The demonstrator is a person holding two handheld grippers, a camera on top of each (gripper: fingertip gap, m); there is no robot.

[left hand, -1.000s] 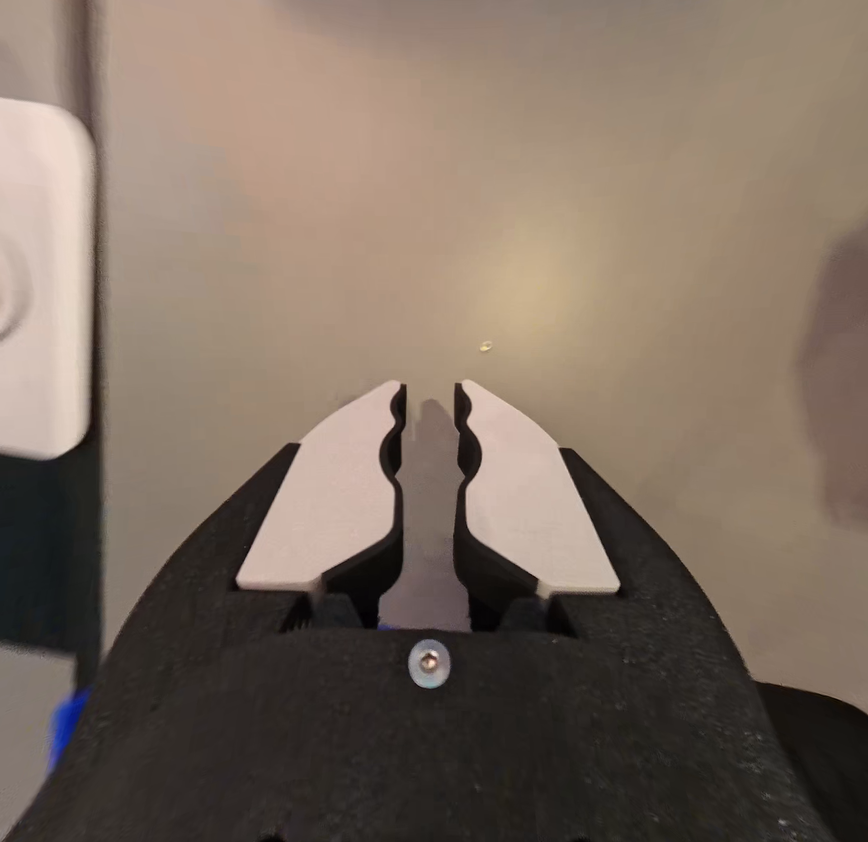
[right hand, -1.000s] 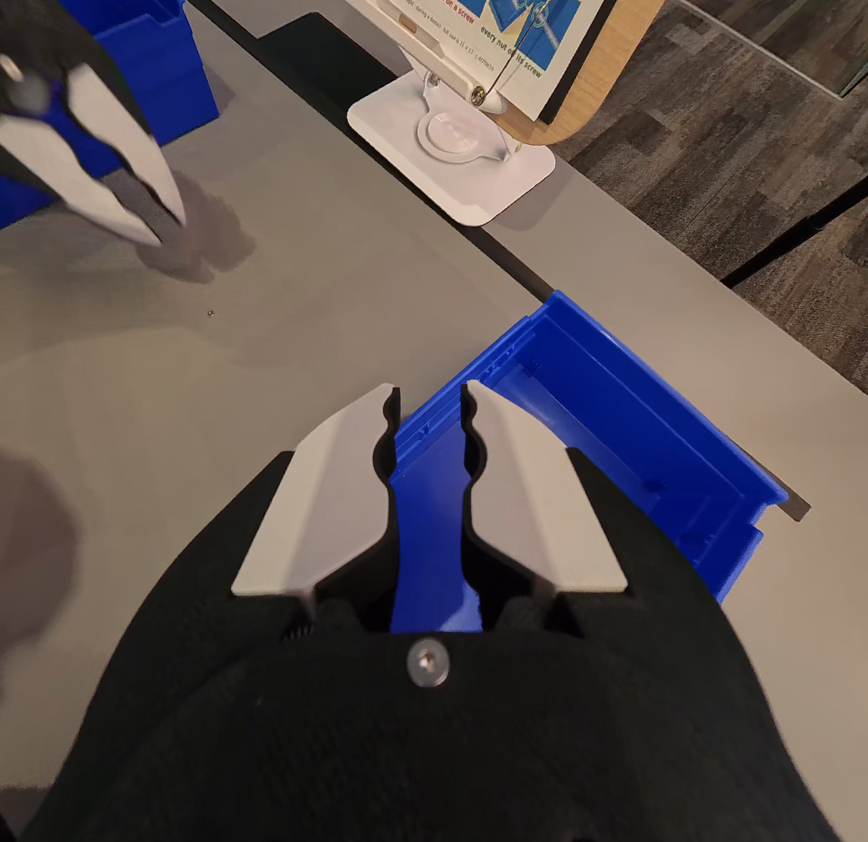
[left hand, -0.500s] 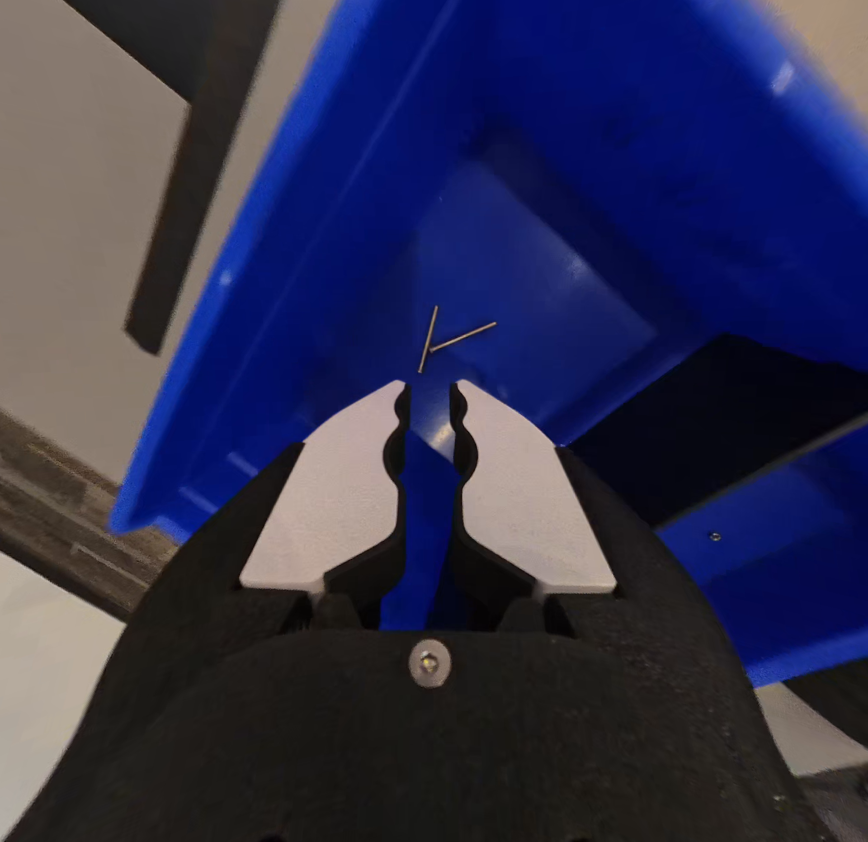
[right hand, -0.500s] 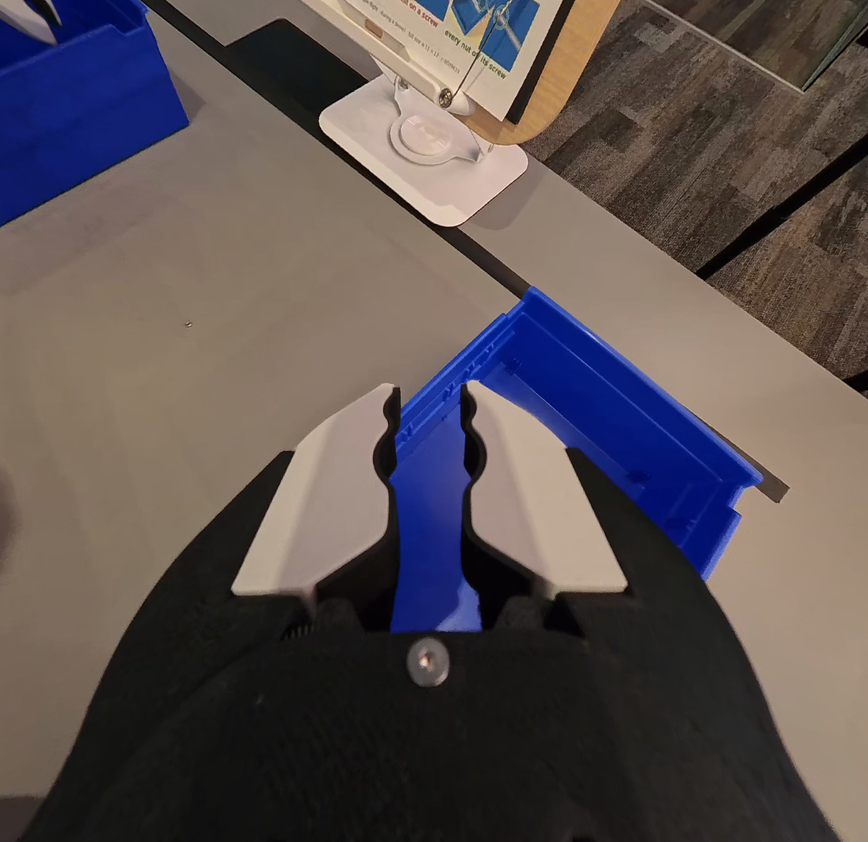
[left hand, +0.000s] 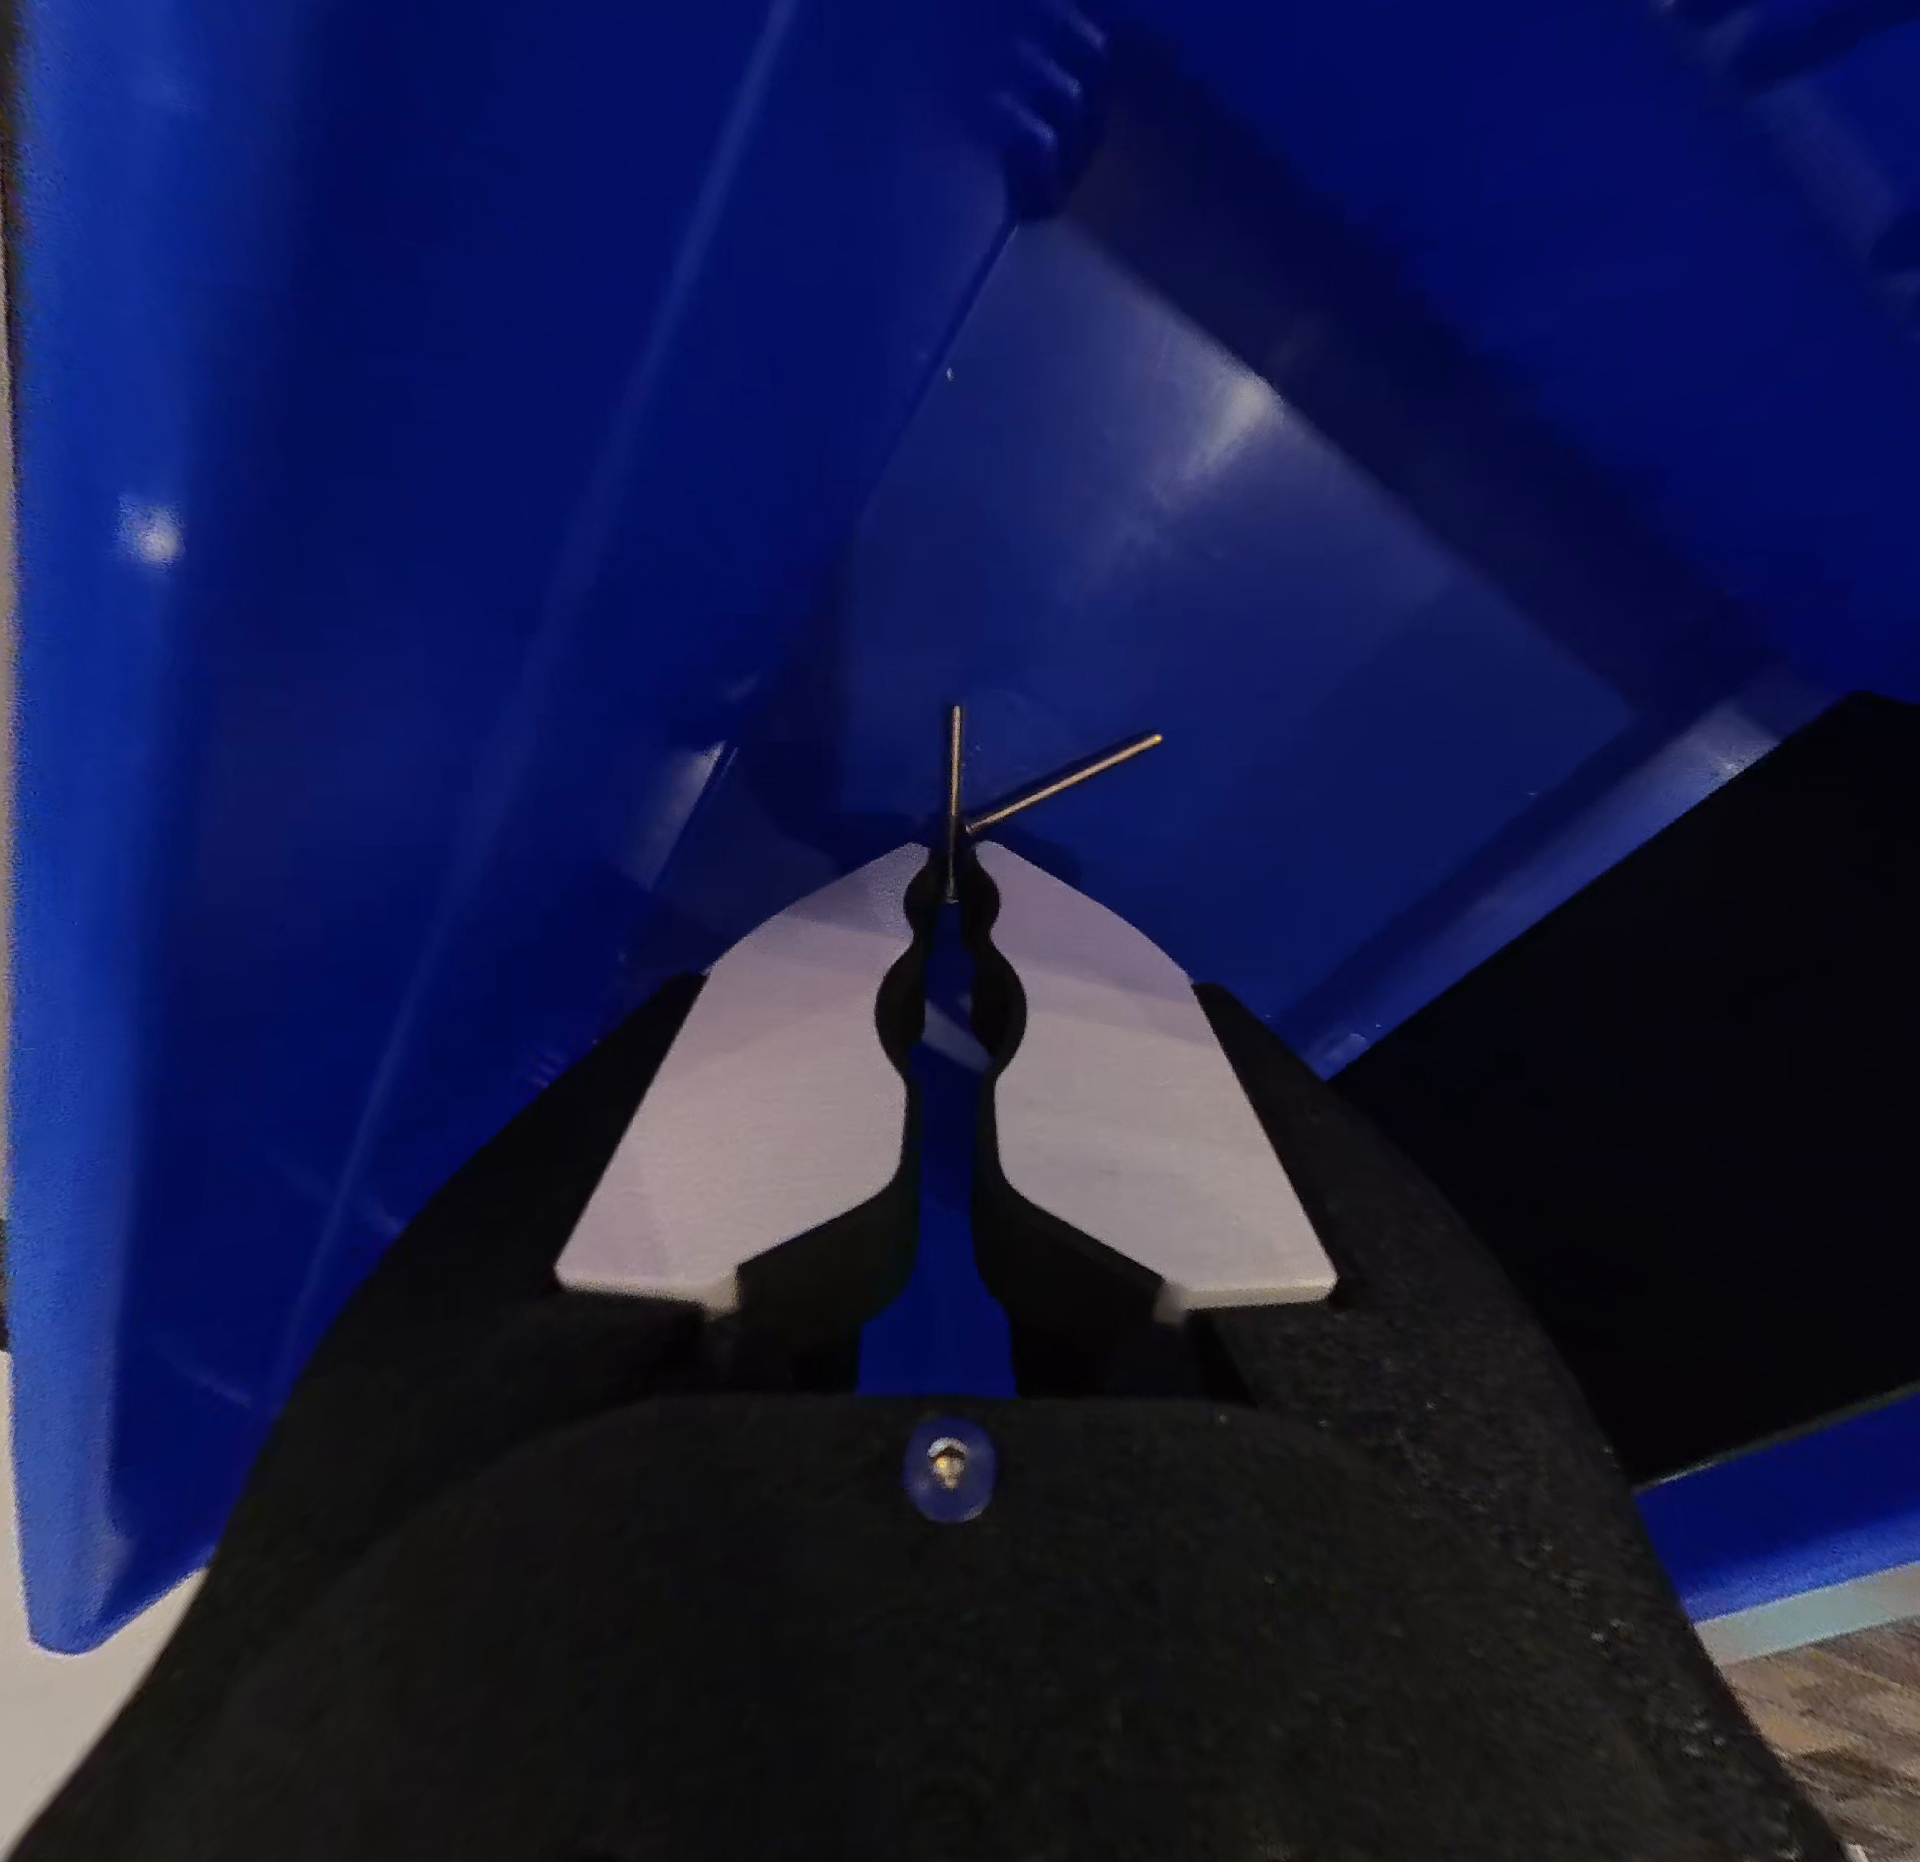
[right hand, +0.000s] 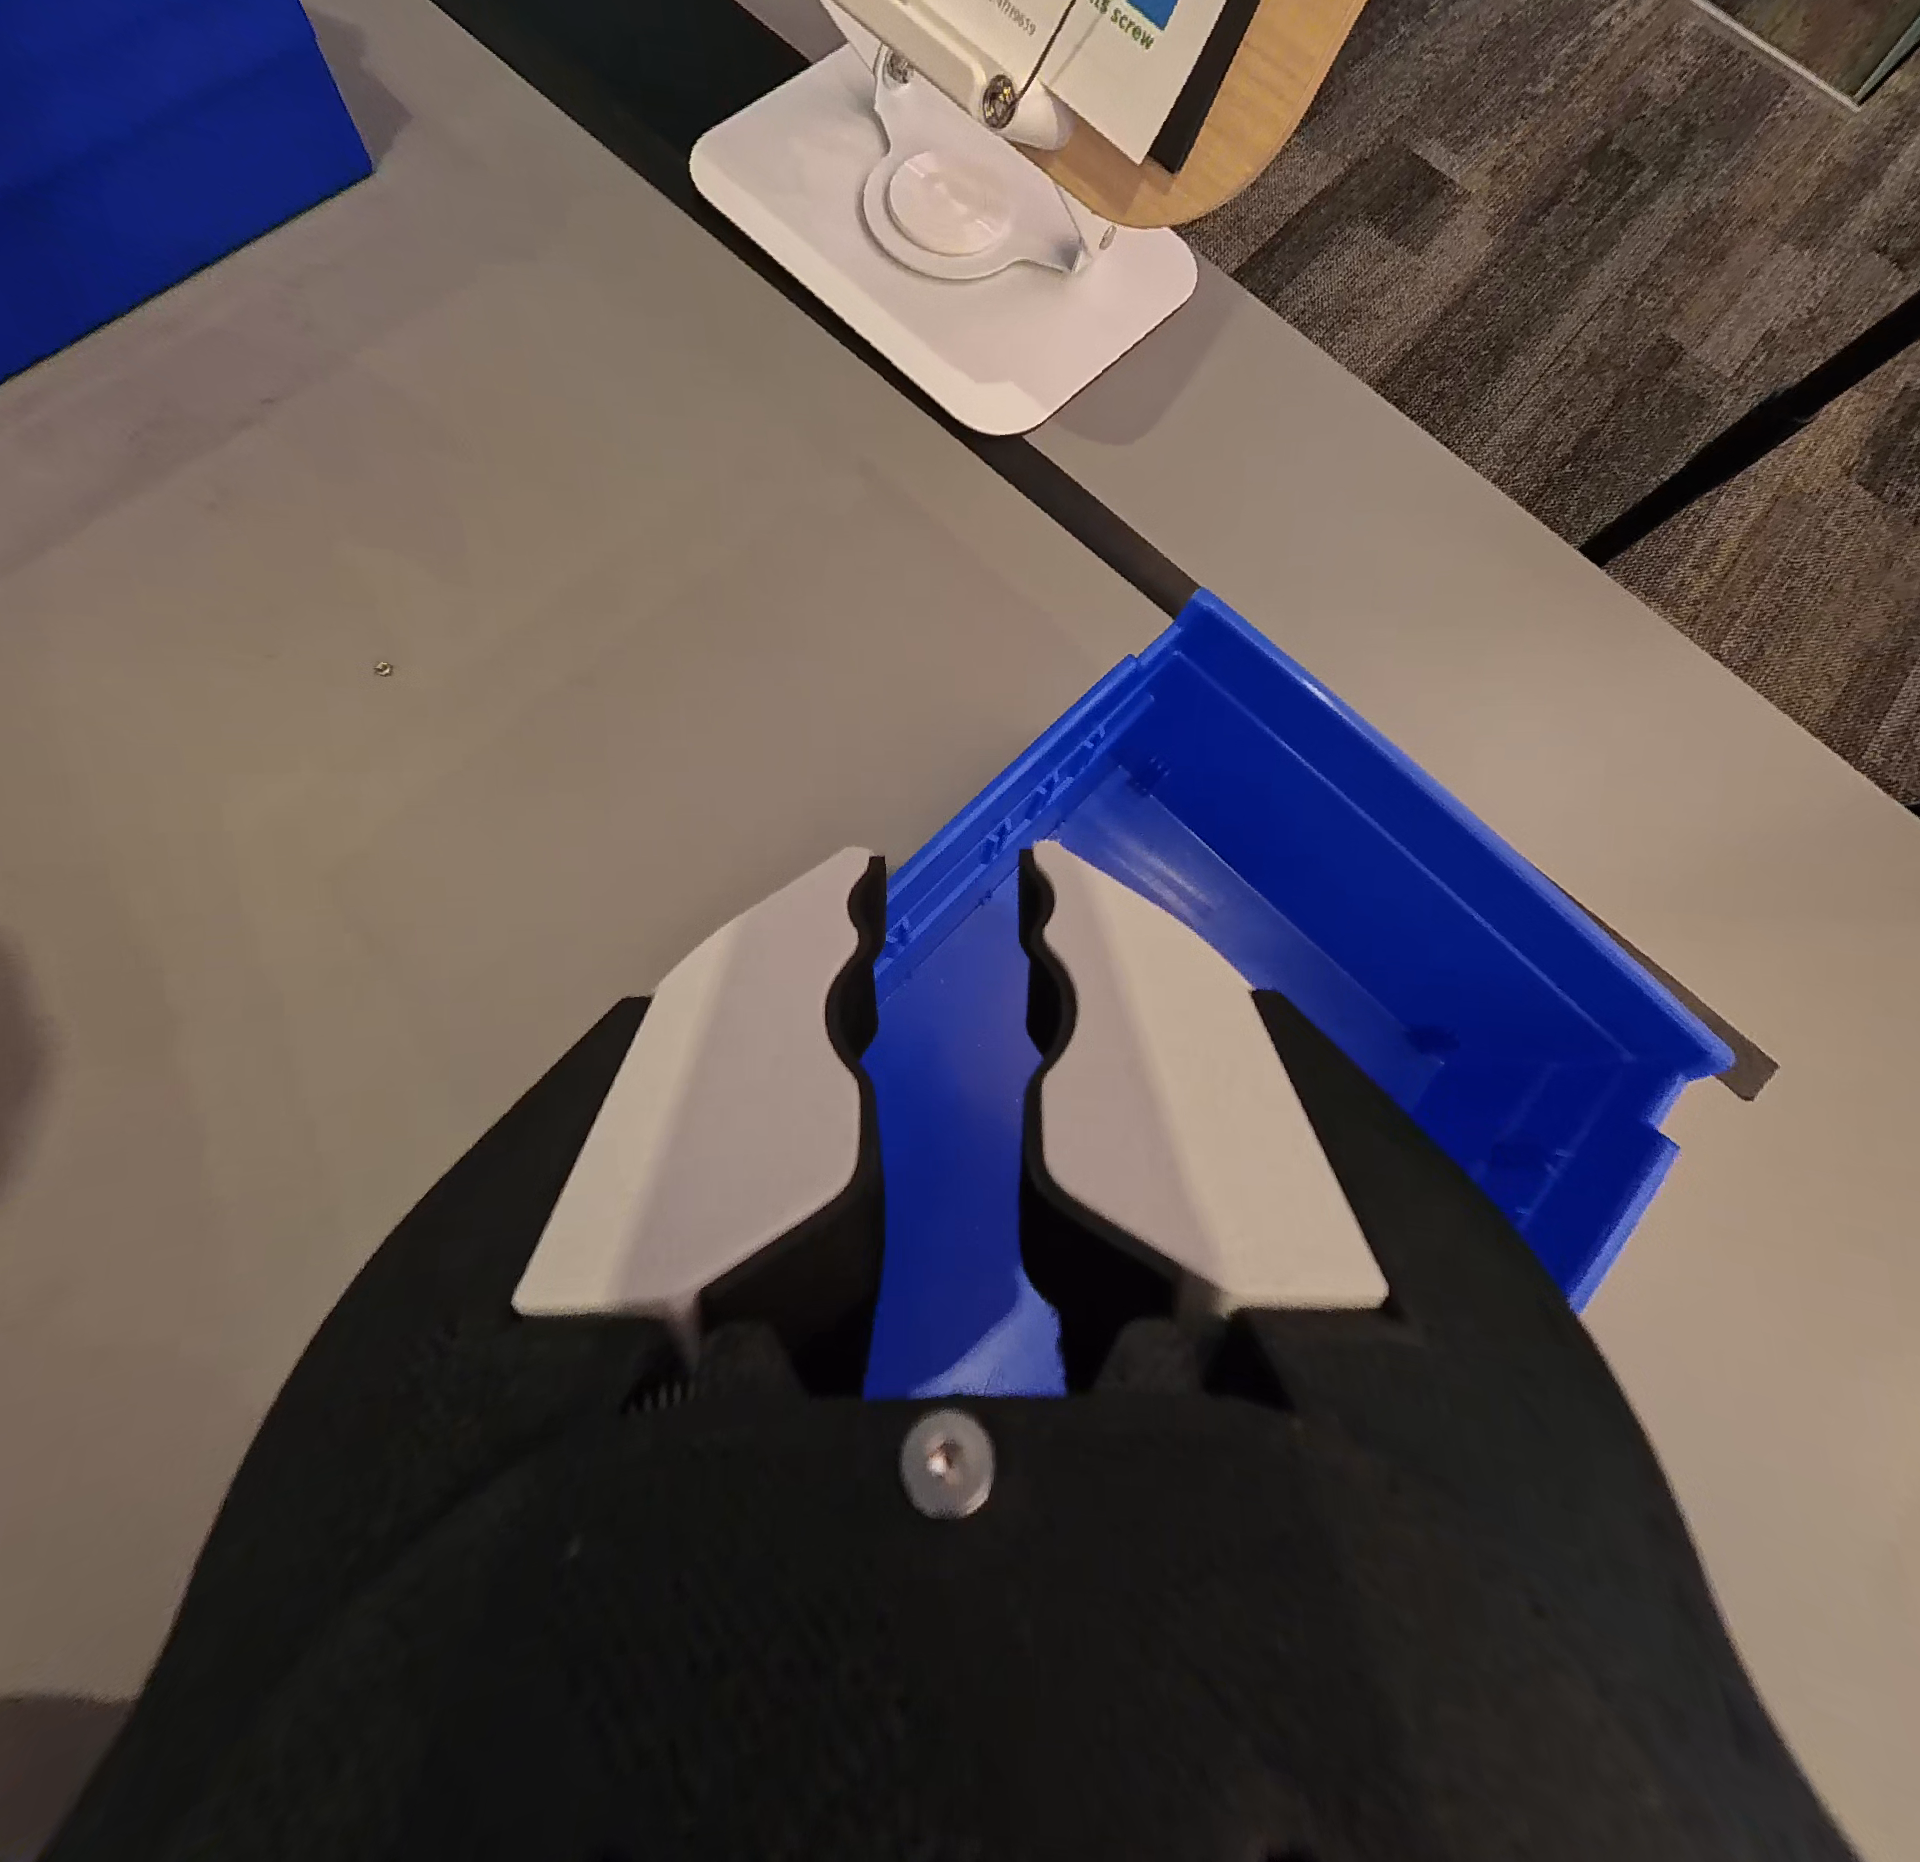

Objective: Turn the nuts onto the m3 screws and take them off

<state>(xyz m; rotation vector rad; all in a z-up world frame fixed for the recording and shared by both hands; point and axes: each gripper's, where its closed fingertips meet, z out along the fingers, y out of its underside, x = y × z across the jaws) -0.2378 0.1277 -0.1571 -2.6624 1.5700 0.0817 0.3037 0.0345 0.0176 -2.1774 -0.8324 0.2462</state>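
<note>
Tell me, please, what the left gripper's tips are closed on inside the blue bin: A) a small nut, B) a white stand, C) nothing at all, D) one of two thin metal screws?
D: in the left wrist view the left gripper has its tips pinched on the near-upright thin screw, which crosses a second screw inside the blue bin.
</note>
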